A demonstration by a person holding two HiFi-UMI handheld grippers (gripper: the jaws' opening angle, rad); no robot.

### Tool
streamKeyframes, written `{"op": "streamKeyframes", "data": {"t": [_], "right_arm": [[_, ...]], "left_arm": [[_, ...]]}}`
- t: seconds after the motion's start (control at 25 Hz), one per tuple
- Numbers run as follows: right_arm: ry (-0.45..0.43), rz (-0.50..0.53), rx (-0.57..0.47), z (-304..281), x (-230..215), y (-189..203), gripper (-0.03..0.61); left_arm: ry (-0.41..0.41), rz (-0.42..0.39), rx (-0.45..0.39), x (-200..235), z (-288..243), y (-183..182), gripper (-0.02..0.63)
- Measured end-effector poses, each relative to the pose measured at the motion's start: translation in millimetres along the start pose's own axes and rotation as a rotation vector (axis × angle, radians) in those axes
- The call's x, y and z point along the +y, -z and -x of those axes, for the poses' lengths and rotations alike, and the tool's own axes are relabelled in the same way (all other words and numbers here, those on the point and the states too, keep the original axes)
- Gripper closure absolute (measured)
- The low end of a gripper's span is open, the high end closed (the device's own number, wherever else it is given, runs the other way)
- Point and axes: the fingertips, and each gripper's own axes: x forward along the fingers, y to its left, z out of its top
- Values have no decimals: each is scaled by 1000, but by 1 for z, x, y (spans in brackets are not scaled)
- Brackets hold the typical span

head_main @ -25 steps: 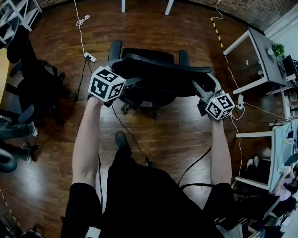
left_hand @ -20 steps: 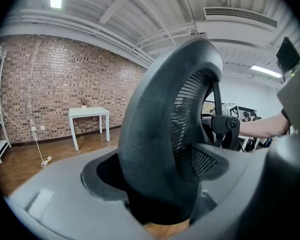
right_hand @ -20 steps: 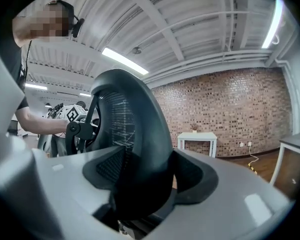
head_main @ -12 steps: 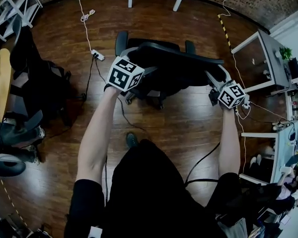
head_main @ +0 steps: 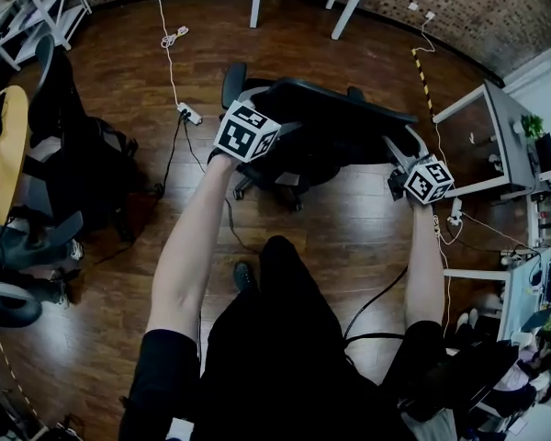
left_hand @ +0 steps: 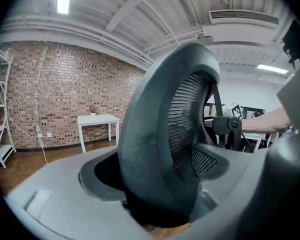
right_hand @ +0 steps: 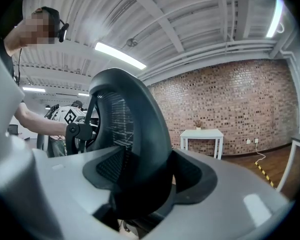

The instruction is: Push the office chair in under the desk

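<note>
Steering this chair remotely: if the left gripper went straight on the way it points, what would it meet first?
The office chair's backrest: its rim sits between the left gripper's jaws, apparently clamped, so no free travel. Beyond it, somewhat left, stands a white desk by the brick wall, distance unclear.

The person wears a black short-sleeved top (head_main: 275,384). The sleeves (head_main: 161,370) end above the elbows. The trousers (head_main: 289,274) are dark, and one dark shoe (head_main: 243,276) shows to their left.

The left hand-held gripper (head_main: 289,129) and the right hand-held gripper (head_main: 392,145) have grey moulded bodies with dark recessed pad seats. Each carries a white marker cube (head_main: 248,131) printed with black square patterns. A black cable (head_main: 372,299) runs beside the right arm to the waist.
</note>
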Motion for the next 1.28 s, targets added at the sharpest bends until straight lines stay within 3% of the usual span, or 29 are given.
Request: {"op": "streamKeyframes", "data": {"t": [0.36,0.88,1.08,1.28], "right_arm": [[-14,8,-10,-41,-53,-10,288],[-120,-46,16,-92,-209,-57,314],[-129,-69,19,-145,-271,-89,318],[-104,-64,22,-194,-310,-85,318]], "left_arm": [[-26,-4,-5,42,-52,-16,101],[-39,-30,-63,101,-196,-92,100],[-34,-24,-56,159,-251,-136,100],[-23,-19,-61,212,-287,-144,98]]}}
